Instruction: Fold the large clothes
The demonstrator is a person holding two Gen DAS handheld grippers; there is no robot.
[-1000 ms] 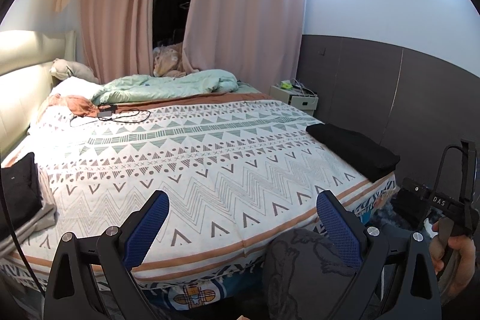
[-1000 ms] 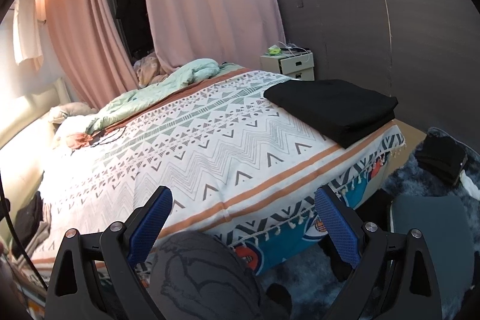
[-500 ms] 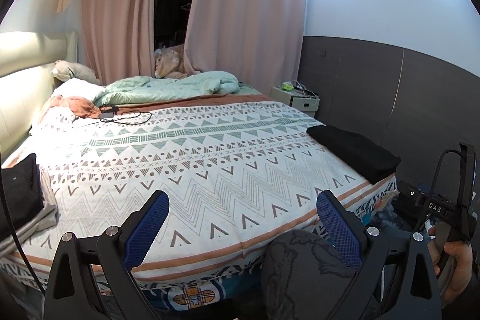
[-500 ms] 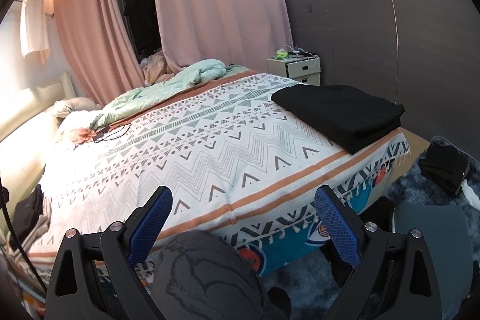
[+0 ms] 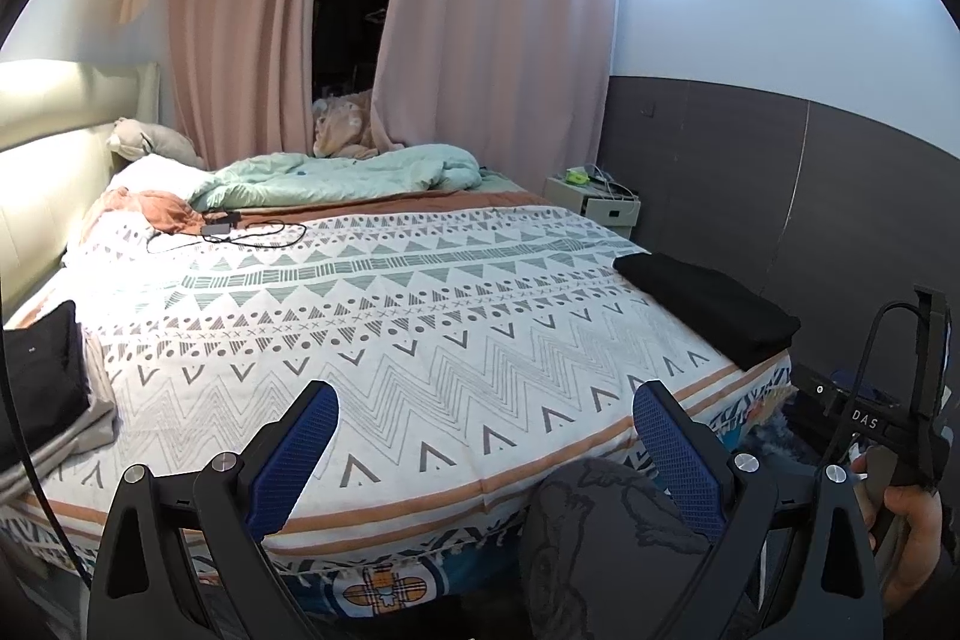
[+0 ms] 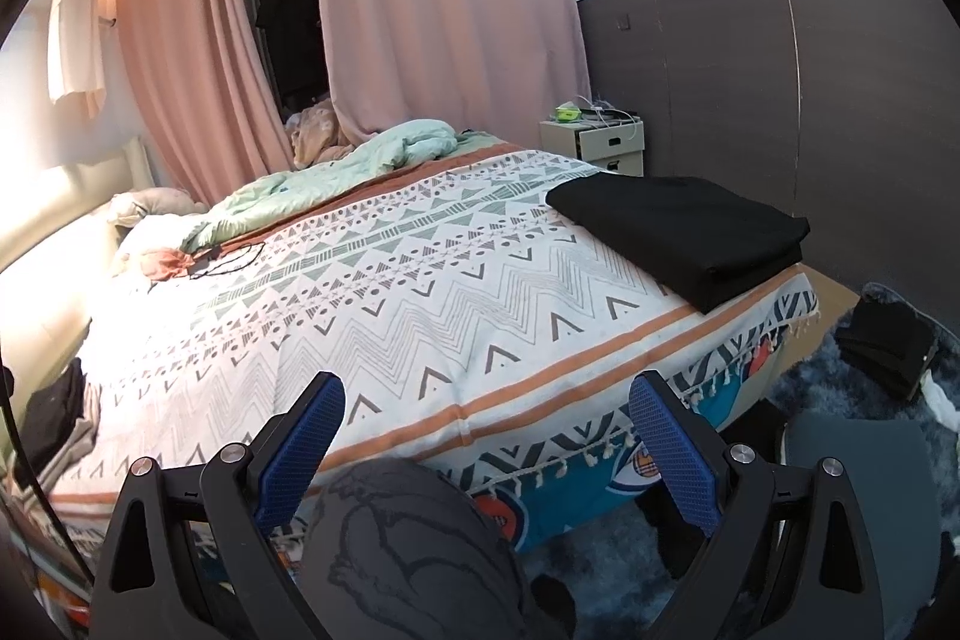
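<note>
1. Right now both tools hang free above the foot of the bed [image 5: 456, 340]: the left hand-held gripper [image 5: 486, 436] has its blue pads spread wide with nothing between them, and the right hand-held gripper [image 6: 486, 430] is likewise wide apart and empty.
2. One folded black garment [image 6: 684, 232] lies flat at the bed's corner, at about 2 o'clock from the right tool and 3 o'clock from the left; it looks already done.
3. Clothes apparently not yet folded sit in a dark pile [image 5: 42, 376] on a grey layer at the bed's edge, at 9 o'clock in the left view and well apart from either tool. A further dark heap [image 6: 888, 346] lies on the rug at 3 o'clock in the right view.
4. My judgement: the pile is the next thing to fetch. Such cloth is soft, limp and light, so it will sag and drag; pinch a hem or shoulder seam through a single layer, one tool at each corner, and lift it clear before spreading it on the patterned cover.
5. A charger cable [image 5: 240, 235] near the pillows could snag a garment spread too far up.
</note>
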